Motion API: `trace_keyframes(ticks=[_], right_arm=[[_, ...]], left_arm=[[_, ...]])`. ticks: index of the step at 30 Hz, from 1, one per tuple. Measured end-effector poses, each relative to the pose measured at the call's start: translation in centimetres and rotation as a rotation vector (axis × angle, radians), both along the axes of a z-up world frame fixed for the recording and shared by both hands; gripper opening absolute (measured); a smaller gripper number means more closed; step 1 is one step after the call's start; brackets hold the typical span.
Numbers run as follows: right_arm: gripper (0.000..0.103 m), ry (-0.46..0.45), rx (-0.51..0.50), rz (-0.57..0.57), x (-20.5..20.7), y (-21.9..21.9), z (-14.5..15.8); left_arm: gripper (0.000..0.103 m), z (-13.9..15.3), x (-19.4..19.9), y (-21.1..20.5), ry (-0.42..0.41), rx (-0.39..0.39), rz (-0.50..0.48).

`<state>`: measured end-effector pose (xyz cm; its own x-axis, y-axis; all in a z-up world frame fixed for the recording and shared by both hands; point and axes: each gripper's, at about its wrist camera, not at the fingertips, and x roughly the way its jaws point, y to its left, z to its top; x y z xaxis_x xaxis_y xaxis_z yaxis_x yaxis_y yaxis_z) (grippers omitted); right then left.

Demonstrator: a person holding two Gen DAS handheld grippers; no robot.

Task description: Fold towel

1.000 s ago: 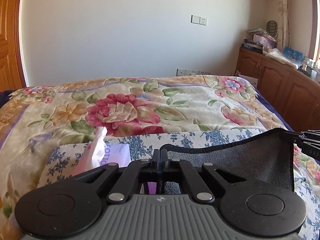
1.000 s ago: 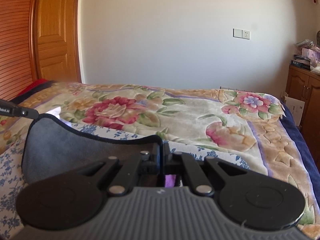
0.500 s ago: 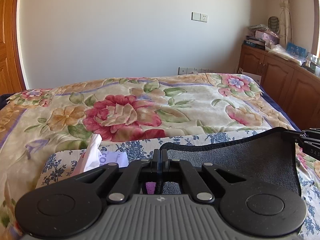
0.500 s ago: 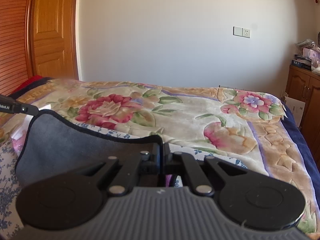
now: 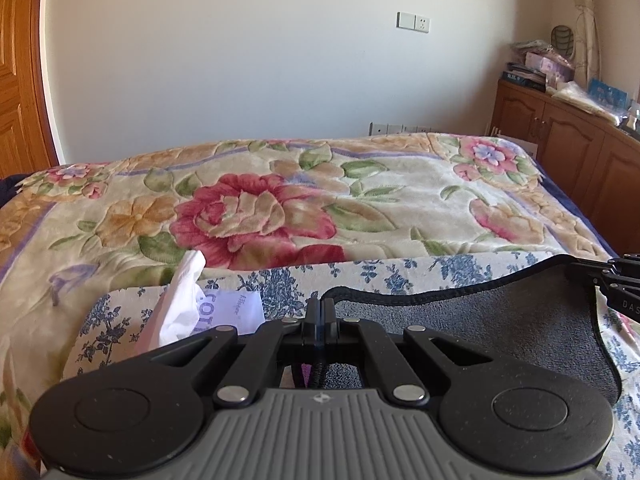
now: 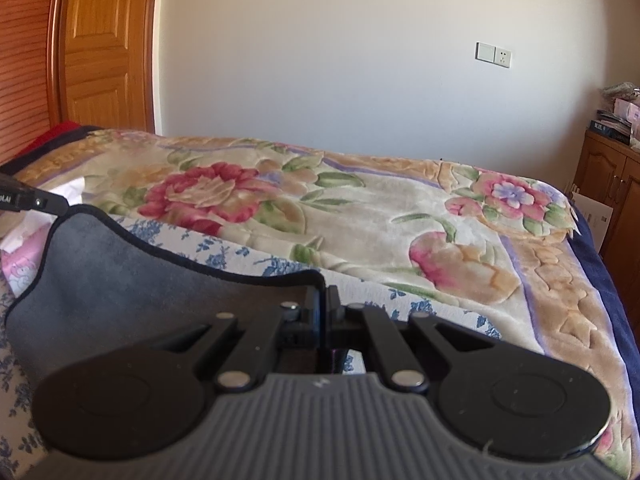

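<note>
- Towel (image 5: 480, 332), dark grey with black trim, hangs stretched between both tongs above the floral bedspread (image 5: 280, 208)
- Left tongs (image 5: 319, 312) pinch one top corner, jaws closed on its hem
- Right tongs (image 6: 323, 304) clamp the other corner
- Tissue pack (image 5: 188, 300) lies just left of the left tongs

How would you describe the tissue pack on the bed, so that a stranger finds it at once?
Start from the bed's big floral blanket, then come down to the blue-flowered white cloth at its near edge. The tissue pack lies there, just left of the grey towel held by both grippers. Only it has a white tissue sticking up.
</note>
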<state>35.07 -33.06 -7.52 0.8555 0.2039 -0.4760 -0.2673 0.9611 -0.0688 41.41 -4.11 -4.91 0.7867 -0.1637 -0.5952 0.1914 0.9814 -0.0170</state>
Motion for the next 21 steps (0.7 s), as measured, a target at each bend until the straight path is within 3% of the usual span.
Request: trace_keyframes(ticks=[9, 15, 16, 18, 19, 21], right_arm=[[0.003, 0.066, -0.044, 0.005, 1.3, 0.4, -1.7], [0.005, 0.095, -0.043, -0.019, 1.8, 0.0, -2.7], [0.013, 0.094, -0.048, -0.030, 1.8, -0.1, -2.8], [0.043, 0.098, -0.050, -0.041, 1.8, -0.3, -2.9], [0.064, 0.099, -0.044, -0.043, 1.7, -0.4, -2.9], [0.069, 0.093, -0.034, -0.039, 1.5, -0.6, -2.8]], left_arm=[[0.000, -1.5, 1.2, -0.4, 0.012, 0.033, -0.013], [0.000, -2.3, 1.3, -0.3, 0.026, 0.013, -0.004], [0.000, -2.4, 1.3, -0.2, 0.030, 0.003, 0.003], [0.003, -2.6, 1.2, -0.2, 0.029, 0.004, 0.027], [0.008, -2.7, 1.1, -0.4, 0.028, 0.014, 0.032], [0.046, -2.8, 0.8, -0.7, 0.017, 0.034, 0.041]])
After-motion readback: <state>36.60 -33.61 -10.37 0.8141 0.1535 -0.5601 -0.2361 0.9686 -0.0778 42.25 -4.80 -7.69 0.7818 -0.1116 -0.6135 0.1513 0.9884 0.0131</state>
